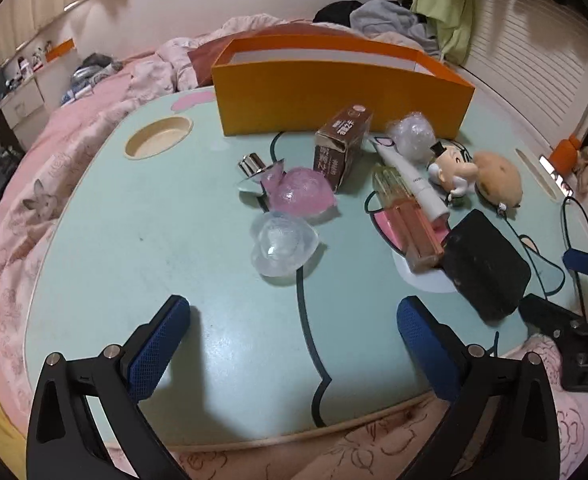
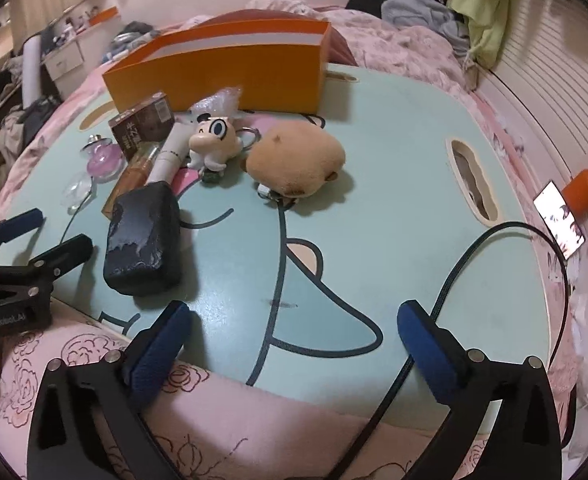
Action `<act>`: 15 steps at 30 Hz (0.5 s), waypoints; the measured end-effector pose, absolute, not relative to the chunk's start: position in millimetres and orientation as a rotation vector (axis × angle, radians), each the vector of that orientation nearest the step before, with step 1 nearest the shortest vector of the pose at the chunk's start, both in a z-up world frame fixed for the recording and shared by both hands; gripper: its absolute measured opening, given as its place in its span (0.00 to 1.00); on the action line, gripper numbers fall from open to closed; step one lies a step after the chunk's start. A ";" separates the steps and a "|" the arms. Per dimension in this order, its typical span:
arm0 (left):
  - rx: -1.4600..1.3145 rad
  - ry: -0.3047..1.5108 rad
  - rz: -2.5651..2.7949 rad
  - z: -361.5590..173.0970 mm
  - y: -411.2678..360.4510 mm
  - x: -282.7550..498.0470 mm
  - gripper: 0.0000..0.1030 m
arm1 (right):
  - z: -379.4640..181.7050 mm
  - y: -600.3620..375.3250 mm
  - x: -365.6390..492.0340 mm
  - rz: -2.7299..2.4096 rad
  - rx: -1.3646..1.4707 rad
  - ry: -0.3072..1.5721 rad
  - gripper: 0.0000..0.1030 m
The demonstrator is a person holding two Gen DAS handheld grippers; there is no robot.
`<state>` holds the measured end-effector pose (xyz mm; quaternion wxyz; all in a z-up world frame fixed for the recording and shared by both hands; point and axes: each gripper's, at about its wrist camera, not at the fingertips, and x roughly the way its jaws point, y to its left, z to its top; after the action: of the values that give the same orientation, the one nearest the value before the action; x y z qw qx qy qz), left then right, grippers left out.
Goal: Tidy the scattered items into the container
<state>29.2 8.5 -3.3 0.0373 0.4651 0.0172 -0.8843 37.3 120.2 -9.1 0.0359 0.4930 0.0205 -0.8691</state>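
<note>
Both grippers spread wide, nothing between pads: left gripper (image 1: 294,322) bottom of its frame, right gripper (image 2: 294,326) likewise. Tall orange cardboard container (image 1: 334,92) upper centre on mint cartoon-print table (image 1: 153,240); black rectangular pouch (image 2: 143,240), tan plush toy (image 2: 298,164) lie scattered below it.

Each hand-held gripper, left (image 1: 294,336) and right (image 2: 294,338), has black triangular arms, blue mesh-textured pads (image 1: 155,350) and silver screws (image 2: 113,356). White lettering (image 2: 3,325) marks the left one's black body.
</note>
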 end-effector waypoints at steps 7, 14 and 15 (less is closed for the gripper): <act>1.412 0.049 -2.726 -3.9 4.9 29.9 1.00 | -9.2 116.6 39.0 -2.663 1.510 0.072 1.00; 1.403 0.050 -2.732 0.3 4.3 31.9 1.00 | -9.2 116.8 39.3 -2.663 1.511 0.072 1.00; 1.403 0.050 -2.733 0.1 3.8 31.7 1.00 | -9.2 116.8 39.3 -2.663 1.511 0.072 1.00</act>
<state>31.7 3.8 0.1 0.0347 0.4564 0.0164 -0.8889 39.3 116.8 -9.2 0.0396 0.4929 0.0236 -0.8689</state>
